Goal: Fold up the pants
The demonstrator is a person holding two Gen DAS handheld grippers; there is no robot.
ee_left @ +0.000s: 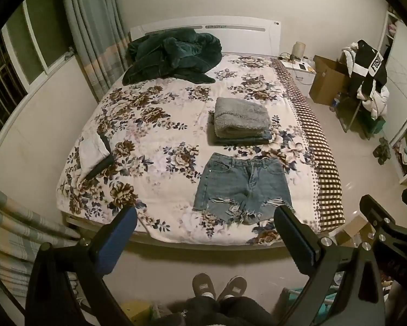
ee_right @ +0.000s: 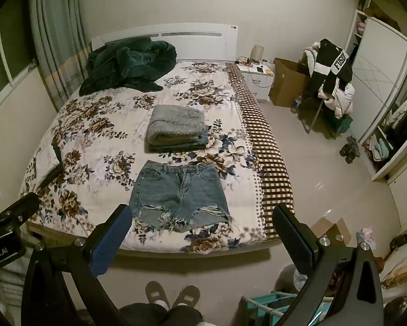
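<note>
While both cameras are looking down at the bed (ee_left: 176,141), only the right wrist view is taking in the open wardrobe shelves (ee_right: 393,133) holding folded clothes. The denim shorts (ee_left: 242,187) are lying flat and unfolded near the foot of the bed, just in front of a folded grey stack (ee_left: 241,121). The left gripper (ee_left: 206,233) and right gripper (ee_right: 200,231) are both hanging above the floor with fingers spread wide, gripping nothing.

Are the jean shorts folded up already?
No, the jean shorts lie spread out flat on the bed, waistband and both frayed leg openings showing, with neither tool touching them.
</note>
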